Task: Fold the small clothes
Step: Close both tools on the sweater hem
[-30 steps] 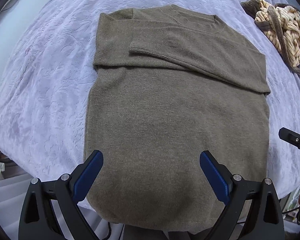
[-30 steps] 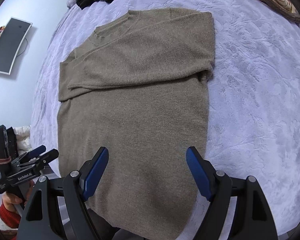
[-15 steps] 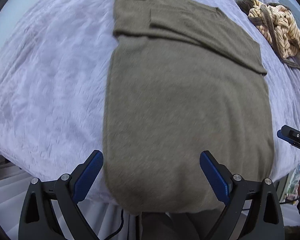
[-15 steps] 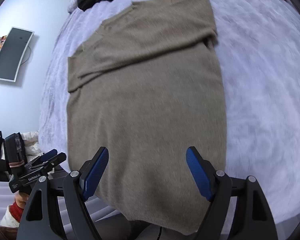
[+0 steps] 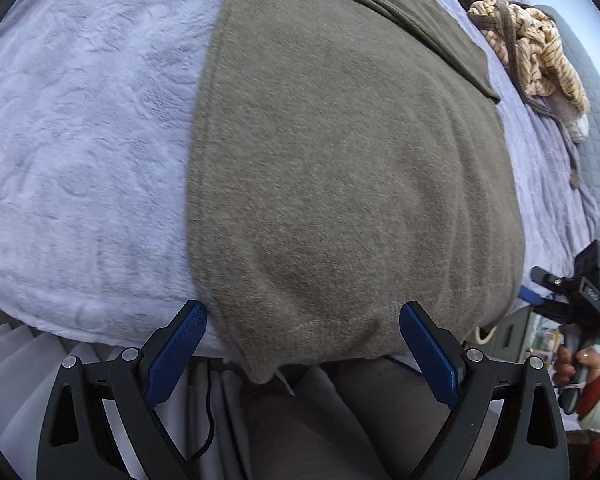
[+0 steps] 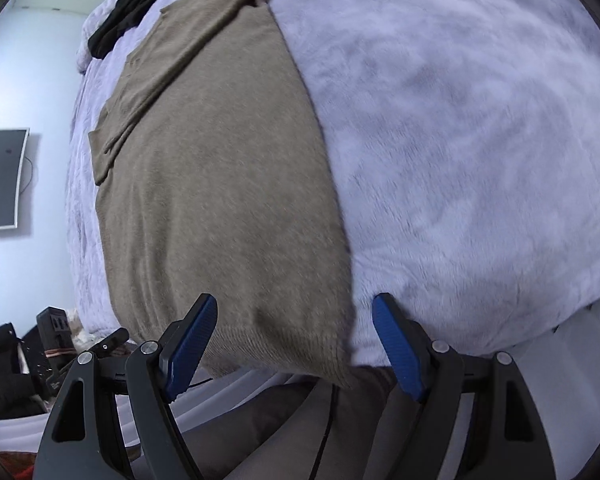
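On bed (image 5: 80,140): one sweater (image 5: 348,168)

No readable text, label, brand or number in either view; nothing legible anywhere

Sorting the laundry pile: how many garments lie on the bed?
3: the brown sweater spread flat in front, a striped bundle at the far right, and a black garment beyond the sweater. Others may be out of view.

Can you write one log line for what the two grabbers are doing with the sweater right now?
left gripper: open, at sweater hem | right gripper: open, at hem corner | sleeves folded | sweater flat on blanket
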The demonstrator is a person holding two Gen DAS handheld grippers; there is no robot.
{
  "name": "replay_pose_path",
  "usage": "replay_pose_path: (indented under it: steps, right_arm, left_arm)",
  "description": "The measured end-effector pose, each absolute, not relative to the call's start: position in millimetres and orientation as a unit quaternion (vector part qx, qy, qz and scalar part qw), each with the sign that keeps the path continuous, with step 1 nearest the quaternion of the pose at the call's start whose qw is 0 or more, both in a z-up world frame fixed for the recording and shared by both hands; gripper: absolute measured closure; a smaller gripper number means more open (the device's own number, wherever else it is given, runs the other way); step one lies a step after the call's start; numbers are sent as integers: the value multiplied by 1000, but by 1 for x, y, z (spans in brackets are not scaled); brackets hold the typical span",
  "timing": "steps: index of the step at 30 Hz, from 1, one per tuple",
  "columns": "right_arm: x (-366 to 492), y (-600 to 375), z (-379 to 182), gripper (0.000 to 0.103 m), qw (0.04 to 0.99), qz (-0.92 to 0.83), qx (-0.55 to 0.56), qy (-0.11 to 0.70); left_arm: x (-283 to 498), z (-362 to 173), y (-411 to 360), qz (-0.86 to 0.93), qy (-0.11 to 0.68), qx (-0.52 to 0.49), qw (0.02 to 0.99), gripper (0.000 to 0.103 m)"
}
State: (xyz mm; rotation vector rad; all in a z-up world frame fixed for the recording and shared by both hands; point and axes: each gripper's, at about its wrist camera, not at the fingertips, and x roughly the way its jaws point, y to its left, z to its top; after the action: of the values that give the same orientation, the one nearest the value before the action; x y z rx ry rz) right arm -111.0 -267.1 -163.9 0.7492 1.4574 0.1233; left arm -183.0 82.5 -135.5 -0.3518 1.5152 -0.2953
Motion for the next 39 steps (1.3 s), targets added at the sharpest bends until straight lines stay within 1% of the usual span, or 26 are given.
replay_pose_path:
  steps: [5, 11, 16, 17, 18, 19, 20, 21, 22, 23, 27, 31, 39]
  right_arm:
    - [-111, -262, -178, 19, 673, 78, 343, 650]
    - [-109, -247, -174, 19, 660, 142, 358, 644]
    - [-110, -248, -190, 19, 645, 147, 383, 644]
    - [-111, -251, -192, 19, 642, 145, 394, 641]
    - [-113, -254, -194, 20, 639, 142, 405, 638]
    - [-115, -257, -194, 25, 636, 135, 418, 634]
    - [-116, -258, -195, 34, 633, 131, 424, 634]
    - [-118, -259, -196, 61, 629, 127, 428, 636]
    - [-121, -260, -198, 88, 625, 125, 435, 636]
    - [-124, -261, -197, 90, 623, 127, 444, 631]
    - [-131, -261, -186, 92, 632, 140, 476, 595]
    - [-129, -251, -173, 92, 633, 163, 515, 555]
    - [-89, -242, -145, 92, 621, 220, 562, 501]
  left_arm:
    - [-185, -139, 79, -145, 677, -176, 700, 5]
    - [-185, -144, 67, -159, 672, -212, 692, 5]
    - [-187, -151, 64, -153, 675, -226, 686, 7]
    - [-188, -151, 64, -148, 677, -226, 684, 18]
    - [-189, -152, 65, -140, 682, -222, 682, 33]
    - [-189, -153, 66, -133, 687, -217, 681, 41]
    - [-190, -153, 70, -134, 686, -220, 680, 56]
    - [-191, -152, 73, -142, 683, -231, 678, 70]
    - [-192, -152, 76, -152, 680, -244, 674, 79]
    - [-192, -151, 79, -167, 676, -259, 670, 91]
    - [-192, -136, 80, -199, 655, -269, 677, 91]
    - [-188, -118, 86, -225, 628, -303, 681, 91]
    - [-157, -78, 92, -237, 584, -339, 699, 91]
